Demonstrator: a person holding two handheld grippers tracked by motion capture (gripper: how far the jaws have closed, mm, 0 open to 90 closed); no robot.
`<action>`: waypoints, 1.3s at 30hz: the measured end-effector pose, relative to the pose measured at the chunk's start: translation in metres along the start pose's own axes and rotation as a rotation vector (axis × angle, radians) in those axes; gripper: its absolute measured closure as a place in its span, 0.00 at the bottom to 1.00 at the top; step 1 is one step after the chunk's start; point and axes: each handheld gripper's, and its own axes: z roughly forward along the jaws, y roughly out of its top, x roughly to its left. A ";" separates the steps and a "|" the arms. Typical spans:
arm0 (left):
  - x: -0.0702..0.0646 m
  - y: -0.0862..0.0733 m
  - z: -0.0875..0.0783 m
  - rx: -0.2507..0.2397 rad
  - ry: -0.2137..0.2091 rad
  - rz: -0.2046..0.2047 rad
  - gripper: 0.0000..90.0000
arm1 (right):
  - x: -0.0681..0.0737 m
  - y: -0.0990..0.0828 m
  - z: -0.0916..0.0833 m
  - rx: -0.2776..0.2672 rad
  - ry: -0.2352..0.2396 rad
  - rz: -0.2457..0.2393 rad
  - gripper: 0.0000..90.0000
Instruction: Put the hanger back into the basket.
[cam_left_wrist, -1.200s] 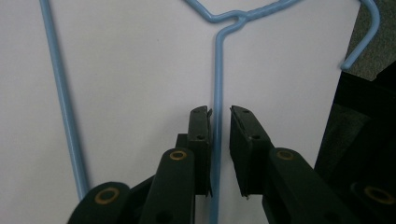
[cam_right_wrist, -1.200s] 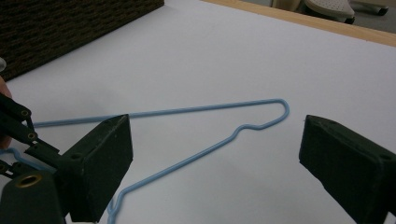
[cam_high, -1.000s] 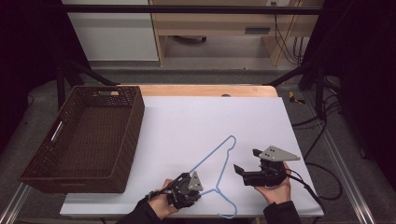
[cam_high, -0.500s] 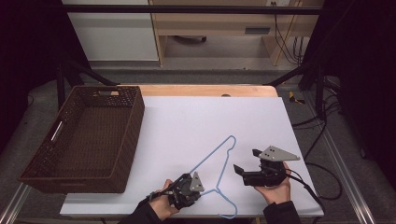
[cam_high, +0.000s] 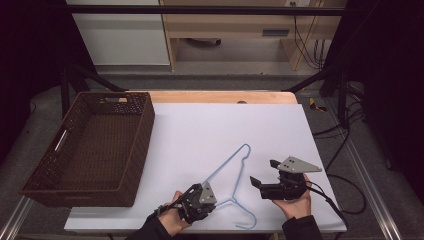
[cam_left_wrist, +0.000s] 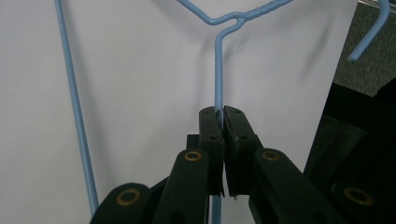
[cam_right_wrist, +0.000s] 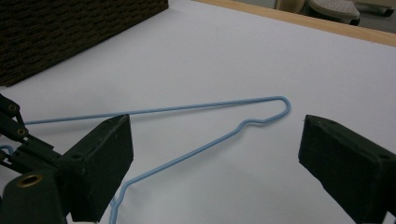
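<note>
While the left gripper (cam_high: 200, 199) clamps the blue hanger (cam_high: 231, 186) lying near the white table's (cam_high: 215, 130) front edge, the right gripper (cam_high: 265, 175) waits beside it, jaws apart, with a basket (cam_high: 85, 147) left and grey floor (cam_high: 240, 60) beyond.

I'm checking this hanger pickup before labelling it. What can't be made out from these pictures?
- Blue hanger: its left corner in the high view, hidden under the left gripper.
- Hanger hook: cut by the top edge in the left gripper view.
- Brown basket: its inside, cut by the frame's edge in the right gripper view.
</note>
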 end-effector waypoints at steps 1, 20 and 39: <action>0.002 0.000 -0.003 -0.012 0.003 -0.008 0.97 | 0.000 0.000 0.000 0.000 0.001 0.001 0.12; 0.020 0.000 -0.041 -0.152 0.052 -0.092 0.97 | 0.002 -0.004 0.008 0.012 0.034 0.000 0.14; 0.026 -0.001 -0.048 -0.184 0.079 -0.128 0.97 | 0.017 -0.004 0.019 -0.001 0.150 -0.019 0.18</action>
